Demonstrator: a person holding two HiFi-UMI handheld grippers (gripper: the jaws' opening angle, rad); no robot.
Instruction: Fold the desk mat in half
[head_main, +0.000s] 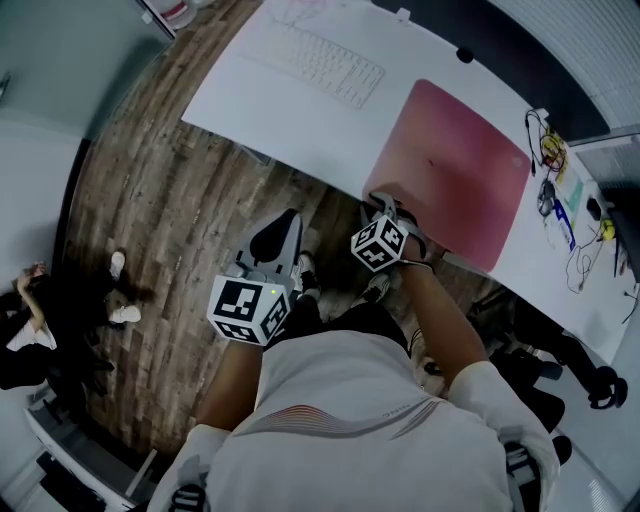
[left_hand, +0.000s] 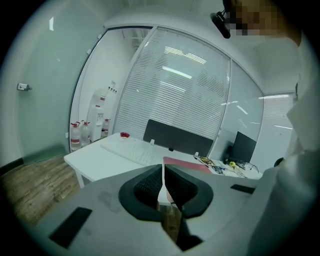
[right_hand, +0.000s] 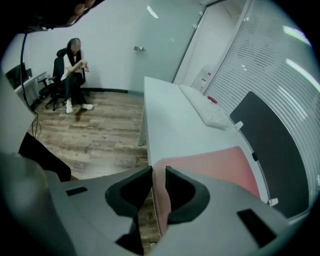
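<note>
A pink desk mat (head_main: 455, 170) lies flat on the white desk (head_main: 250, 100), right of a white keyboard (head_main: 322, 62). My right gripper (head_main: 388, 208) is at the mat's near left corner, at the desk's front edge. In the right gripper view the mat's edge (right_hand: 159, 192) fills the narrow gap between the jaws, and my right gripper (right_hand: 158, 172) is shut on it. My left gripper (head_main: 275, 235) hangs over the wooden floor, short of the desk. Its jaws meet with nothing between them in the left gripper view, where the gripper (left_hand: 163, 169) faces the mat (left_hand: 182, 163).
Cables and small items (head_main: 560, 190) clutter the desk's right end beyond the mat. A dark divider panel (right_hand: 265, 145) runs along the desk's far side. A person (right_hand: 72, 75) sits on a chair across the wooden floor. Water bottles (left_hand: 82, 131) stand by the glass wall.
</note>
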